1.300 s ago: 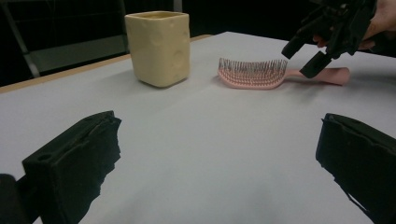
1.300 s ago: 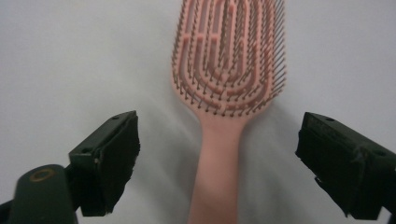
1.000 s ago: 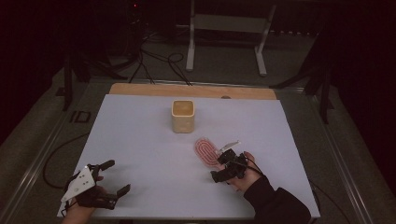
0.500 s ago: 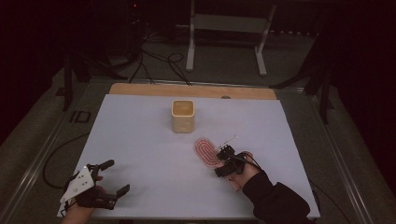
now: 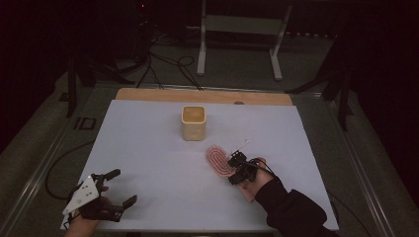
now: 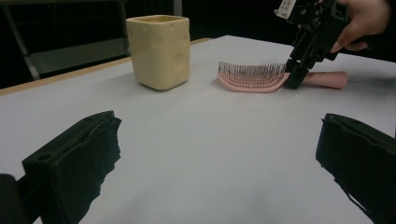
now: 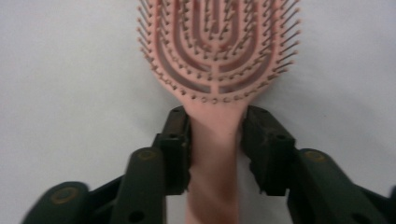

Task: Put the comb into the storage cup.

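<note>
Right claw [image 5: 236, 169] reaches in from the lower right of the tabletop [image 5: 148, 148], hand [image 5: 254, 183] behind it, jaws pointing down onto the neck of a pink hairbrush [image 7: 217, 60]. Jaws sit on either side of the handle, touching it; brush lies flat, bristles up, near the cream square cup [image 5: 193, 122]. Left claw [image 5: 111, 187] rests at the near left corner, jaws spread wide, holding nothing, aimed toward cup and brush.

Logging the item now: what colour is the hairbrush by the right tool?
Pink hairbrush, clearest in the right gripper view.
</note>
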A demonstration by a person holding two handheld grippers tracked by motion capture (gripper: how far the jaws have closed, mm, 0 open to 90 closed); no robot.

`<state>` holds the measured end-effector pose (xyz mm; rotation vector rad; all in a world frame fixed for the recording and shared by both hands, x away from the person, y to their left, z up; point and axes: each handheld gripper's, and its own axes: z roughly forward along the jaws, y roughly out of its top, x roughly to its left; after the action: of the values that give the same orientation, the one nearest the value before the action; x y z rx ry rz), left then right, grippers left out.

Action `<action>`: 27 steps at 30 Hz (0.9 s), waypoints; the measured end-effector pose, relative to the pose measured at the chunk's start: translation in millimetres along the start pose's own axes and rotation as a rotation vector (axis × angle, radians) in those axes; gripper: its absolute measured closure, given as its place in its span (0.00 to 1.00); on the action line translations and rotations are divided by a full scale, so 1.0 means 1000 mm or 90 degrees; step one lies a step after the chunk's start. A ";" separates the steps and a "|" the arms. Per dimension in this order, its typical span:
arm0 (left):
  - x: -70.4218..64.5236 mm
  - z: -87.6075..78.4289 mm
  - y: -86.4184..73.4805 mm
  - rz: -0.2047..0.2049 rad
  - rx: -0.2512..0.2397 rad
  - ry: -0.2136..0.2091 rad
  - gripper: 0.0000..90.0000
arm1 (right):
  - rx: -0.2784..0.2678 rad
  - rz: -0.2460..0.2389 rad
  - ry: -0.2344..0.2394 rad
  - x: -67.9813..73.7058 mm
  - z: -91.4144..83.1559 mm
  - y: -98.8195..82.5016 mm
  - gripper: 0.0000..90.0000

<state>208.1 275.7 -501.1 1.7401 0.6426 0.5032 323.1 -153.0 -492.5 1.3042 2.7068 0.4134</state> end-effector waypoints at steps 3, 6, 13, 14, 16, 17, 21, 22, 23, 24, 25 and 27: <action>0.000 0.000 -0.001 -0.002 0.002 0.000 0.00 | 0.012 -0.023 -0.007 0.003 0.000 0.002 0.75; 0.000 0.000 0.000 0.000 0.002 0.000 0.00 | 0.017 -0.008 0.002 0.000 0.000 0.003 0.76; 0.001 0.001 -0.001 -0.003 0.004 0.001 0.00 | 0.024 -0.009 -0.007 0.001 0.000 0.004 0.78; 0.001 0.001 -0.002 -0.005 0.005 0.002 0.00 | 0.022 -0.004 -0.003 0.001 0.000 0.004 0.78; 0.001 0.000 -0.002 -0.003 0.005 0.002 0.00 | 0.016 -0.004 0.002 -0.001 0.000 0.002 0.78; 0.001 0.001 -0.002 -0.004 0.005 0.002 0.00 | 0.012 0.000 0.004 -0.001 -0.001 0.002 0.78; 0.002 0.001 -0.002 -0.005 0.006 0.002 0.00 | -0.008 0.012 0.016 -0.002 -0.003 -0.002 0.78; 0.001 0.001 -0.002 -0.005 0.005 0.003 0.00 | -0.010 0.010 0.019 -0.002 -0.004 -0.003 0.78; 0.002 0.001 -0.002 -0.004 0.006 0.002 0.00 | -0.014 0.012 0.023 -0.003 -0.005 -0.004 0.78; 0.002 0.001 -0.002 -0.005 0.006 0.003 0.00 | -0.021 0.015 0.024 -0.003 -0.005 -0.005 0.78; 0.002 0.001 -0.002 -0.006 0.007 0.002 0.00 | -0.023 0.015 0.022 -0.004 -0.006 -0.005 0.78; 0.002 0.001 -0.002 -0.005 0.008 0.003 0.00 | -0.036 0.019 0.026 -0.006 -0.009 -0.007 0.78</action>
<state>209.8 276.6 -503.5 1.7483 0.6576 0.4986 319.6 -163.1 -486.0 1.3378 2.6897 0.5219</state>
